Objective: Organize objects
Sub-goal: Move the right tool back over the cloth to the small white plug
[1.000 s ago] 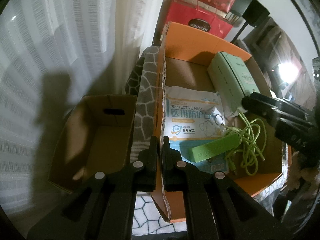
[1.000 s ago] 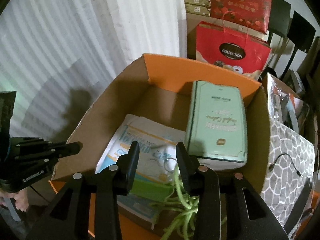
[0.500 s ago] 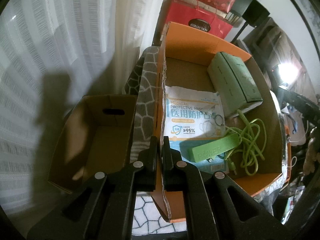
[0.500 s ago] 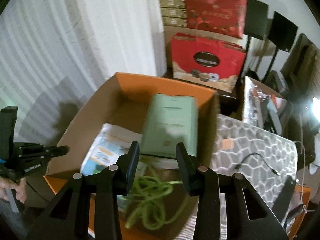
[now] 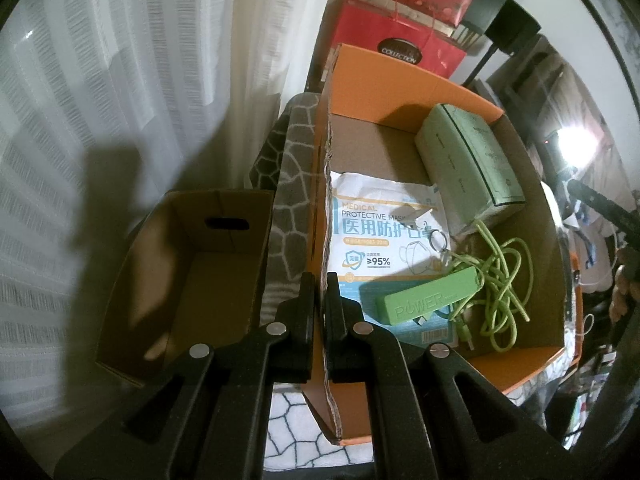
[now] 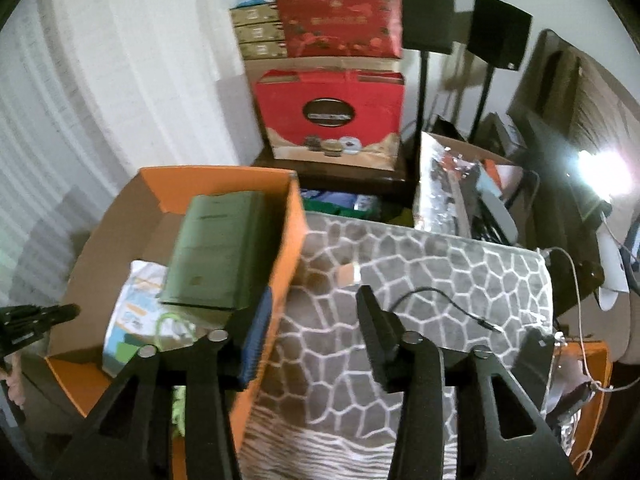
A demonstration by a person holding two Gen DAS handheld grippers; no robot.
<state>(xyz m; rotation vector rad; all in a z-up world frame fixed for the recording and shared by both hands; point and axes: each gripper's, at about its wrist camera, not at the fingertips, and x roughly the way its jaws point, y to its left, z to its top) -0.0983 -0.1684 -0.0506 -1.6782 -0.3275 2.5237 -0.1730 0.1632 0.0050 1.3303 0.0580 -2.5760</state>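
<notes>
My left gripper (image 5: pixel 319 280) is shut on the left wall of the orange cardboard box (image 5: pixel 326 216). Inside the box lie a mask packet (image 5: pixel 380 236), a pale green box (image 5: pixel 468 164), a green power bank (image 5: pixel 426 300) and a tangled green cable (image 5: pixel 504 276). In the right wrist view my right gripper (image 6: pixel 312 304) is open and empty above the grey patterned cloth (image 6: pixel 420 280), just right of the orange box (image 6: pixel 288 248). A black cable (image 6: pixel 448 300) and a small tan piece (image 6: pixel 347 274) lie on the cloth.
An empty brown carton (image 5: pixel 192 268) stands left of the orange box. White curtains (image 5: pixel 120 60) hang on the left. Red gift bags (image 6: pixel 332 116) and stacked boxes stand behind. A silver-lined open box of clutter (image 6: pixel 460 184) sits at the right.
My right gripper has swung out of the orange box to the right and now hovers over the cloth, opened wider. My left gripper has stayed clamped on the box wall.
</notes>
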